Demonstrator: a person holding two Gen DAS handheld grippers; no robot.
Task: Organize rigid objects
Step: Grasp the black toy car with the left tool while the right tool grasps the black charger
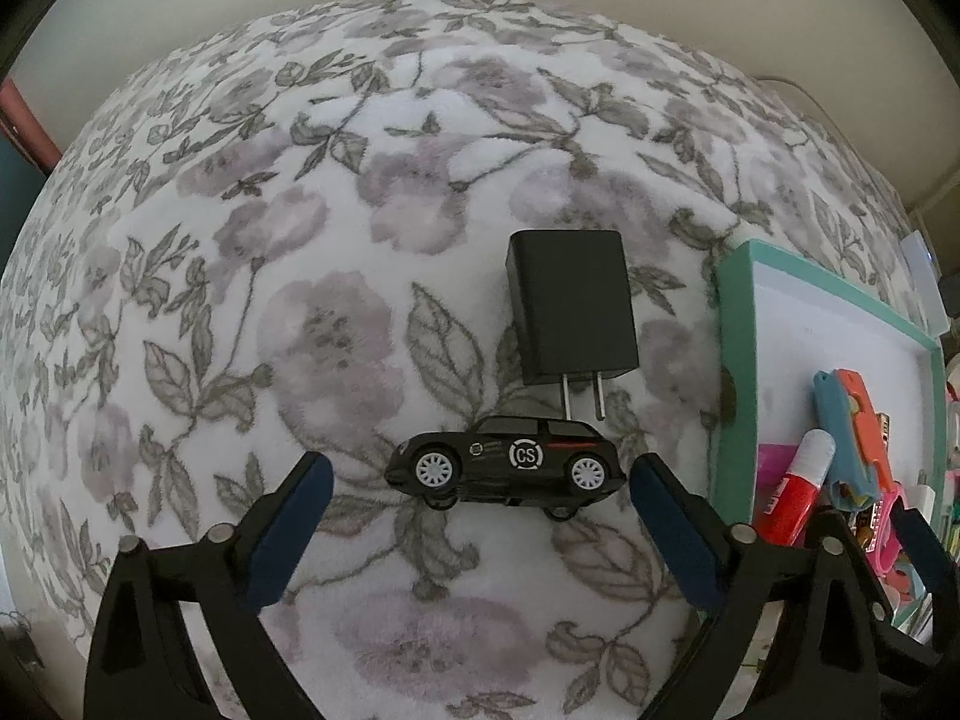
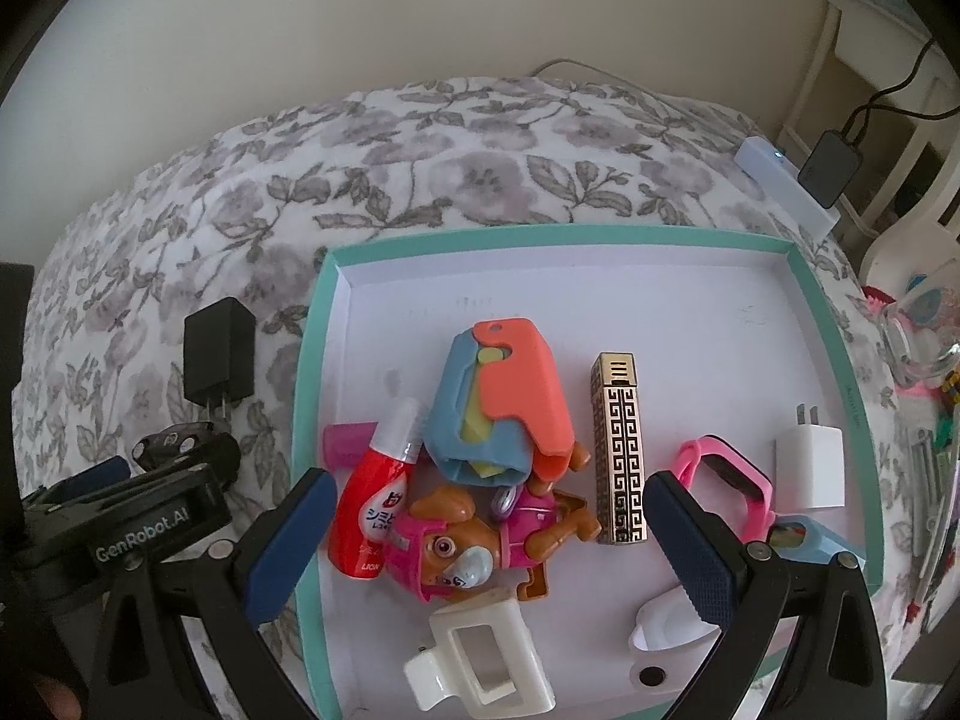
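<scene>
A black toy car (image 1: 507, 467) lies on the floral blanket, between the open fingers of my left gripper (image 1: 480, 510), not gripped. A black plug adapter (image 1: 570, 309) lies just beyond it; both also show in the right wrist view, the adapter (image 2: 219, 354) and the car (image 2: 180, 447). A teal-rimmed white tray (image 2: 312, 360) holds a puppy figure (image 2: 474, 540), a red tube (image 2: 372, 516), an orange-blue toy (image 2: 498, 402), a gold lighter (image 2: 618, 450), a pink watch (image 2: 732, 480), a white charger (image 2: 810, 468) and a white hair clip (image 2: 480, 660). My right gripper (image 2: 489, 534) is open above the figure.
The tray's rim (image 1: 729, 372) lies right of the car in the left wrist view. A white device (image 2: 786, 186) and a black adapter with cable (image 2: 831, 168) sit at the bed's far right edge. Clutter lies right of the tray (image 2: 924, 348). A wall rises behind the bed.
</scene>
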